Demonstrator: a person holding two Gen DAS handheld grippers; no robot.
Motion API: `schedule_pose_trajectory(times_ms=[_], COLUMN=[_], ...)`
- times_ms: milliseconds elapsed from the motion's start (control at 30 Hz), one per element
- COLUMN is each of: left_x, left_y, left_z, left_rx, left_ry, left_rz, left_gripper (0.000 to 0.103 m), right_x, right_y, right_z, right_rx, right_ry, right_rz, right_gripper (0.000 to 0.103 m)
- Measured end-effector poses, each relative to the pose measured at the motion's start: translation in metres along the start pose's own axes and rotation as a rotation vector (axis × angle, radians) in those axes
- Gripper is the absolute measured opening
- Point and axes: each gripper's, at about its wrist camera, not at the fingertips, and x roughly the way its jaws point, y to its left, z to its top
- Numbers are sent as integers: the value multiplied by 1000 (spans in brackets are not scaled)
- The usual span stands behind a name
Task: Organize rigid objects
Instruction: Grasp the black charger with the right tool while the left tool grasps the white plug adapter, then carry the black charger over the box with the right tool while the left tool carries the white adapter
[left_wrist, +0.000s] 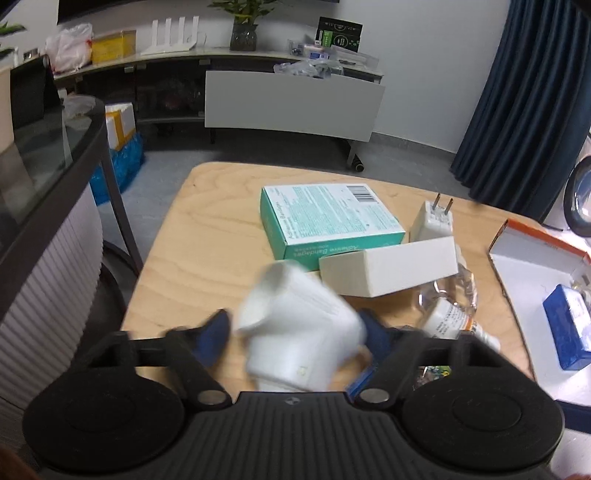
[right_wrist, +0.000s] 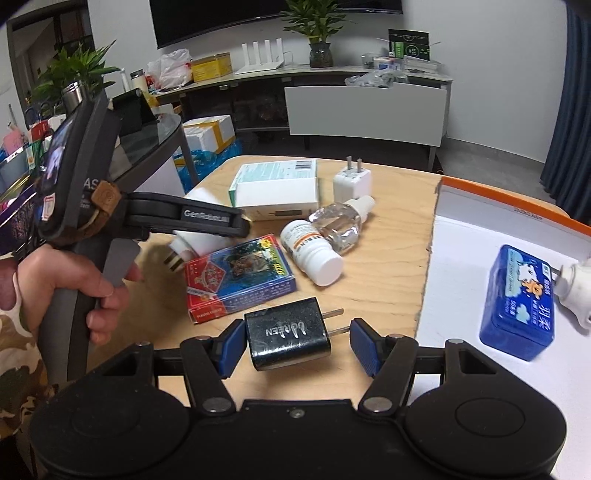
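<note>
Black and square, the UGREEN charger (right_wrist: 287, 334) lies at the bottom centre of the right wrist view, between the blue pads of the right gripper (right_wrist: 297, 345). Its left pad sits against the charger's side; the right pad stands clear beside the prongs, so the jaws are apart and not clamped.

In the left wrist view, the left gripper (left_wrist: 295, 334) has a blurred white plug adapter (left_wrist: 301, 326) between its fingers; whether both pads press on it cannot be told, since a gap shows at the left pad.

Behind the charger, mid-frame in the right view, lie a red and blue card pack (right_wrist: 240, 277), a white pill bottle (right_wrist: 310, 253) and a clear bottle (right_wrist: 338, 221), all on the wooden table (right_wrist: 391, 258). Farther up are a white box (right_wrist: 277, 199), the teal bandage box (left_wrist: 328, 221) and a white charger (right_wrist: 351, 181). At the right edge, an orange-rimmed tray (right_wrist: 461, 236) holds a blue tissue pack (right_wrist: 519, 299).
</note>
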Motion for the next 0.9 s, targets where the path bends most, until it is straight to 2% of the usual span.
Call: schedule_pose_trajectory(times_ms=[67, 233, 367, 567, 700, 800, 833, 867, 900], left_x=[-3, -20, -48, -91, -113, -125, -129, -131, -133], left_y=[5, 10, 7, -5, -29, -50, -57, -65, -72], left_z=[-2, -4, -5, -18, -27, -32, -34, -34, -35], left_rx=[-20, -53, -52, -81, -64, -59, -54, -45, -34], left_ry=[-8, -34, -69, -103, -111, -122, -126, -132, -135], left_rz=[-22, 17, 37, 22, -23, -64, -77, -91, -106], left_gripper=[70, 70, 70, 69, 69, 66, 61, 49, 48], right_x=[-2, -11, -25, -49, -71, -90, -97, -103, -108], right_y=[-3, -8, -11, -20, -31, -44, -49, -54, -59], right_z=[-1, -2, -1, -5, -8, -13, -15, -17, -19], right_rx=[15, 32, 33, 56, 81, 108, 117, 128, 137], right_ry=[-2, -28, -63, -108, -150, -183, -193, -200, -207], right_rz=[0, -11, -26, -54, -79, -103, -113, -123, -132], right_gripper=[74, 74, 74, 74, 74, 74, 74, 74, 74])
